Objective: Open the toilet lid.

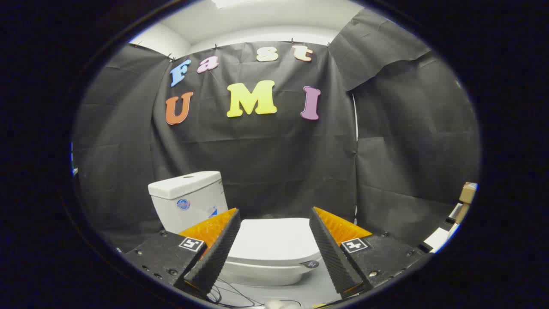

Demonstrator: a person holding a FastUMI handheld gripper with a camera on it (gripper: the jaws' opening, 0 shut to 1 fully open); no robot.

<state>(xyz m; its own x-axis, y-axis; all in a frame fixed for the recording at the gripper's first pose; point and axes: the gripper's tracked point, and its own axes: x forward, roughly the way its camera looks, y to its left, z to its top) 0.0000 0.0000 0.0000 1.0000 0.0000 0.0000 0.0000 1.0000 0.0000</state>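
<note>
In the gripper view, the tongs (pixel 274 223) are hanging spread wide with nothing between them, their fingers (pixel 216 253) framing the smooth white plastic toilet lid (pixel 274 240), which is lying shut and flat just beyond them. The lid's long axis is running from its rounded front edge, nearest the tongs, back toward the black cloth wall (pixel 266 163). The white ceramic cistern (pixel 188 197) is standing upright beyond the left finger, slightly turned, with a round blue sticker on its front. Thin dark cables (pixel 227 296) are trailing across the pale grey floor (pixel 309 292) below the white bowl (pixel 261 272). Cardboard boxes (pixel 466 193) are sitting by the wall beyond the right finger.
</note>
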